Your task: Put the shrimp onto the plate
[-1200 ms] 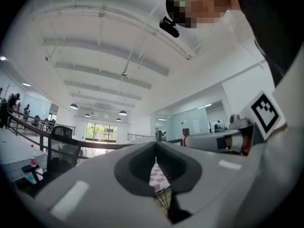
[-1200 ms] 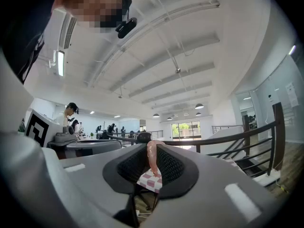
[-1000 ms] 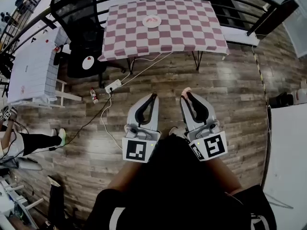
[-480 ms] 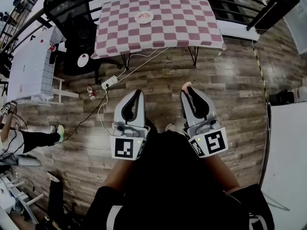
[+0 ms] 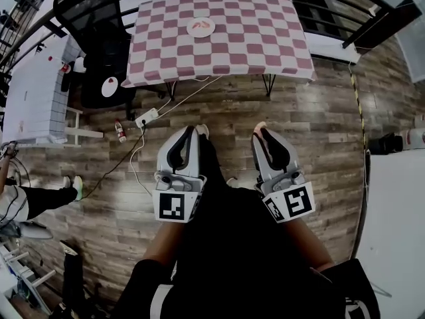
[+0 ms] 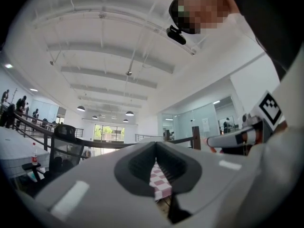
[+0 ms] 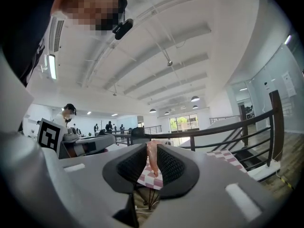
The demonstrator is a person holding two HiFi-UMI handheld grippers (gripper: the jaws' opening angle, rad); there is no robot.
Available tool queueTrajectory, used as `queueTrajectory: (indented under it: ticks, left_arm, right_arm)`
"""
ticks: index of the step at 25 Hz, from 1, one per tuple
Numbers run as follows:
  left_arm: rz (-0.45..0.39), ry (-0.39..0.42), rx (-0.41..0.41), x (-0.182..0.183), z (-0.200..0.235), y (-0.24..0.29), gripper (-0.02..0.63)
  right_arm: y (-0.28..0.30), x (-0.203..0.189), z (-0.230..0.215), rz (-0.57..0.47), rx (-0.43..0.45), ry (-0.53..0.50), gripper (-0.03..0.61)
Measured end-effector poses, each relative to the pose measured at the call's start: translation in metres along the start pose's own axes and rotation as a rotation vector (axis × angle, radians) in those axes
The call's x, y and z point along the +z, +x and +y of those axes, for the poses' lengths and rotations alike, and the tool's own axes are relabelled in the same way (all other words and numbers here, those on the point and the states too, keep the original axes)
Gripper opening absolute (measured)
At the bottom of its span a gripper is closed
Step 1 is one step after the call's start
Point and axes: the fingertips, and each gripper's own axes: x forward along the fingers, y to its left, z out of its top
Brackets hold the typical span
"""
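Note:
The pale pink shrimp point(image 7: 152, 158) hangs between the pads of my right gripper point(image 7: 151, 152), which is shut on it; in the head view the shrimp point(image 5: 257, 125) shows as a pink tip at the right gripper point(image 5: 259, 130). Alongside it, my left gripper point(image 5: 191, 131) is shut with nothing in it, as the left gripper view point(image 6: 156, 149) also shows. Both are held over the wooden floor, well short of the table. The white plate point(image 5: 200, 26) with a red mark sits on the pink-and-white checked table point(image 5: 265, 38) ahead.
A black office chair point(image 5: 99, 35) stands left of the table, beside a white table point(image 5: 36, 88). A power strip point(image 5: 143, 119) with cables and a bottle point(image 5: 120, 133) lie on the floor. A dark railing point(image 5: 345, 18) runs behind. A person point(image 5: 20, 201) stands at far left.
The checked table has come a little nearer in the head view. My left gripper has shifted left and slightly up. The right gripper keeps hold of the shrimp.

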Motion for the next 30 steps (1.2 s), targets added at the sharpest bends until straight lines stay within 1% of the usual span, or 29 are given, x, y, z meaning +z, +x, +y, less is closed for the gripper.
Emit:
queueTrajectory:
  ticks: [3,9,13,17,21,24,27,30]
  left_arm:
    - [0.013,-0.021,0.011,-0.008,0.027,0.033,0.009]
    - [-0.022,-0.021,0.024,-0.004,0.083,0.101,0.009]
    - [0.008,-0.031,0.047,-0.013,0.127,0.131,0.009]
    - [0.034,-0.04,0.046,-0.018,0.172,0.169,0.009]
    - [0.063,-0.034,0.043,-0.031,0.211,0.199,0.009]
    - [0.06,-0.024,0.048,-0.038,0.24,0.221,0.009]
    - [0.06,-0.022,0.077,-0.046,0.262,0.237,0.009]
    - [0.06,-0.029,0.067,-0.05,0.28,0.258,0.009]
  right_arm:
    - [0.036,0.006,-0.012,0.009,-0.004,-0.014,0.067]
    - [0.128,0.022,-0.034,0.021,0.013,-0.029,0.066]
    - [0.19,0.03,-0.041,0.027,0.027,-0.032,0.064]
    - [0.254,0.038,-0.051,0.05,0.025,-0.028,0.064]
    - [0.311,0.038,-0.058,0.084,0.029,-0.048,0.066]
    - [0.351,0.034,-0.061,0.103,0.026,-0.047,0.066]
    - [0.376,0.027,-0.07,0.119,0.012,-0.02,0.066]
    - [0.399,0.024,-0.077,0.13,0.004,-0.015,0.066]
